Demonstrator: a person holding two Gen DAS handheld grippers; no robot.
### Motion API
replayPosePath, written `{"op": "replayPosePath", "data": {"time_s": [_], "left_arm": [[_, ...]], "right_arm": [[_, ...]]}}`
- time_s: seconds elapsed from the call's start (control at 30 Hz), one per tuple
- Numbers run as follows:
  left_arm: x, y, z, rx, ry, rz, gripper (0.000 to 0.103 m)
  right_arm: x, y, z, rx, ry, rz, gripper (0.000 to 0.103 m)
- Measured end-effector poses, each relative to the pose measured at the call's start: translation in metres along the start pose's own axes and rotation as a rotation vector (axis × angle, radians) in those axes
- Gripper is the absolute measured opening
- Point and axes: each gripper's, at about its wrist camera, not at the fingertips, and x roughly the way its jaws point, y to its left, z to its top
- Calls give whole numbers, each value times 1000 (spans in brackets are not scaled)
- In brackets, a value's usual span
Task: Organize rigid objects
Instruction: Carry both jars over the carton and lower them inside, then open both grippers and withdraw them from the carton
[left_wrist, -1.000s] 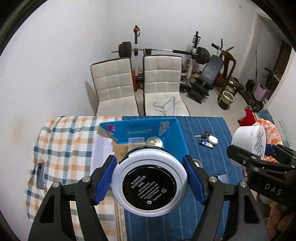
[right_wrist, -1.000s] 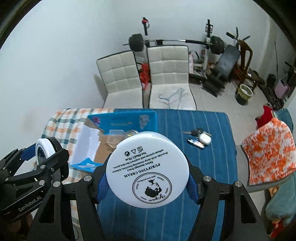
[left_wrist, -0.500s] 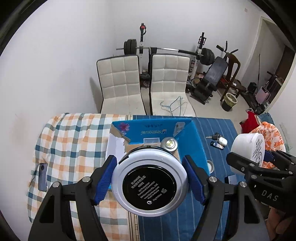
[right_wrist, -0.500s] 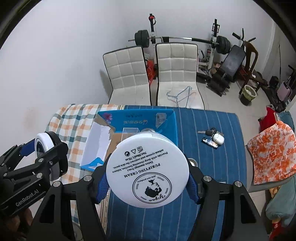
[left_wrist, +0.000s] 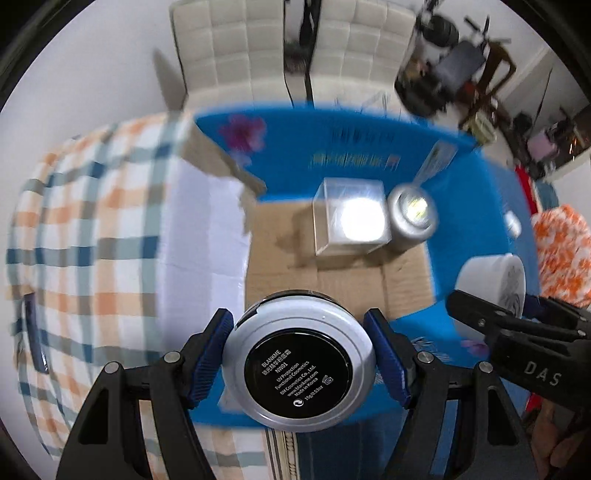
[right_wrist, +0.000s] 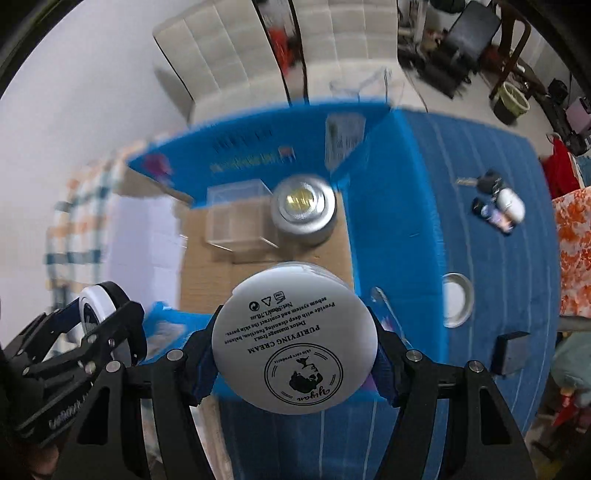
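My left gripper is shut on a round silver compact with a black label, held over the near edge of an open blue cardboard box. My right gripper is shut on a white purifying cream jar, held over the same box. Inside the box stand a clear plastic cube and a silver round tin; both also show in the right wrist view, the cube left of the tin. The right gripper and its jar show at the right of the left view.
The box sits on a table with a checked cloth on the left and a blue striped cloth on the right. Keys, a round metal lid and a small dark block lie on the blue cloth. White chairs stand behind.
Both grippers have moved forward and down toward the box, which now fills the view. Each still holds its container.
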Motion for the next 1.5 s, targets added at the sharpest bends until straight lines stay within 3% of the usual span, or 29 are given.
{"op": "replayPosePath", "data": {"time_s": [0.17, 0.33, 0.73, 0.9, 1.0, 1.13, 1.23, 1.33, 1.5], "left_arm": [[56, 4, 5, 11, 100, -4, 72], [78, 8, 5, -1, 135, -15, 71], [89, 12, -6, -29, 240, -16, 72], [85, 16, -6, -38, 243, -14, 73], [74, 16, -6, -42, 234, -25, 79], [53, 14, -12, -53, 203, -25, 85], [34, 17, -17, -66, 170, -9, 101], [10, 20, -25, -81, 131, -15, 103], [-33, 16, -41, -66, 64, 19, 103]], "right_arm": [[65, -3, 14, 5, 76, -45, 70], [107, -13, 18, 26, 140, -31, 70], [139, -11, 27, -23, 216, -34, 71], [130, -9, 19, -55, 219, -40, 73], [116, -6, 12, -81, 195, -56, 80], [97, -7, 9, -99, 162, -52, 81], [76, -10, 4, -106, 124, -55, 83], [57, -12, 0, -107, 99, -50, 91], [29, -10, -11, -109, 63, -21, 92]]}}
